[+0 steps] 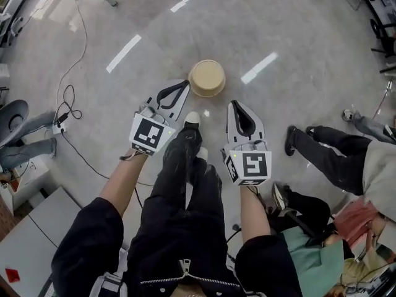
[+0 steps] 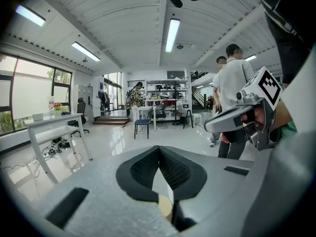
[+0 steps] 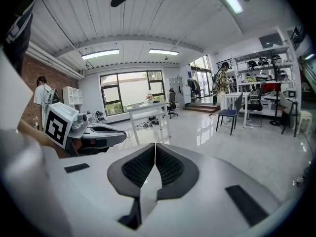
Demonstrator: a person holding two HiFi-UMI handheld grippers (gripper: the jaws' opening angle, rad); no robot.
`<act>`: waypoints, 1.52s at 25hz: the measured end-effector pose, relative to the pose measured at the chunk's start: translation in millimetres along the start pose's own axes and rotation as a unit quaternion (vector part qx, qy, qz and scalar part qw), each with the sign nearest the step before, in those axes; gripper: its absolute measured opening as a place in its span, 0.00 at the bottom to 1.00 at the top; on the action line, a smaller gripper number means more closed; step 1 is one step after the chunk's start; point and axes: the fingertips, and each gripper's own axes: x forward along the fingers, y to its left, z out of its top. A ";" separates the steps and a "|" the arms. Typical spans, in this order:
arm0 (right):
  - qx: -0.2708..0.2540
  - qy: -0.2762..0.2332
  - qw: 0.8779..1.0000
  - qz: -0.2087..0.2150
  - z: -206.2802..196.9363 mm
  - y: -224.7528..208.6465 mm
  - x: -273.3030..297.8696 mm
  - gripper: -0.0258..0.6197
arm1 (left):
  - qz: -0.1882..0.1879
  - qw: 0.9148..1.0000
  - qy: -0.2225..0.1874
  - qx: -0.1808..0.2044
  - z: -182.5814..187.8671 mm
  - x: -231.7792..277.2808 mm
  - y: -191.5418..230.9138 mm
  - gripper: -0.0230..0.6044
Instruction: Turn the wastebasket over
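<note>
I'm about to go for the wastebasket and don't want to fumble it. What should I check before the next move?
1. Wastebasket in sight, standing on the floor: ok.
2. Left gripper jaws apart for a grip: not ok, shut and empty.
3. Right gripper jaws apart: not ok, shut and empty.
4. Which end of the wastebasket faces up: cannot tell.
5. Cable clear of the wastebasket: ok, it lies off to the left.
6. Bystander's shoe clear of the wastebasket: ok.

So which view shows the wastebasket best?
The head view: the whole round tan wastebasket shows on the floor. The left gripper view catches only a tan sliver of it, low in frame; the right gripper view shows none.
</note>
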 end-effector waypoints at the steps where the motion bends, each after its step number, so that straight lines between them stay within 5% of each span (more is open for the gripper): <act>1: -0.001 0.000 1.000 -0.003 -13.2 -7.2 8.4 0.06 | 0.000 1.000 -0.003 -0.002 -15.7 9.9 1.1 0.04; 18: -0.019 -0.001 1.000 -0.008 -298.4 -101.3 182.0 0.06 | -0.001 1.000 -0.006 0.018 -318.2 162.6 23.9 0.04; 31: -0.028 0.014 0.999 -0.005 -401.0 -138.8 235.0 0.07 | 0.007 1.000 0.006 0.017 -431.8 201.8 12.7 0.04; 36: 0.011 0.032 0.999 0.001 -427.7 -149.4 250.0 0.29 | 0.020 1.000 0.020 -0.014 -455.7 208.2 19.7 0.06; 38: 0.026 0.037 0.999 0.006 -433.9 -153.0 254.8 0.34 | 0.019 0.999 0.027 -0.020 -462.4 210.8 21.8 0.22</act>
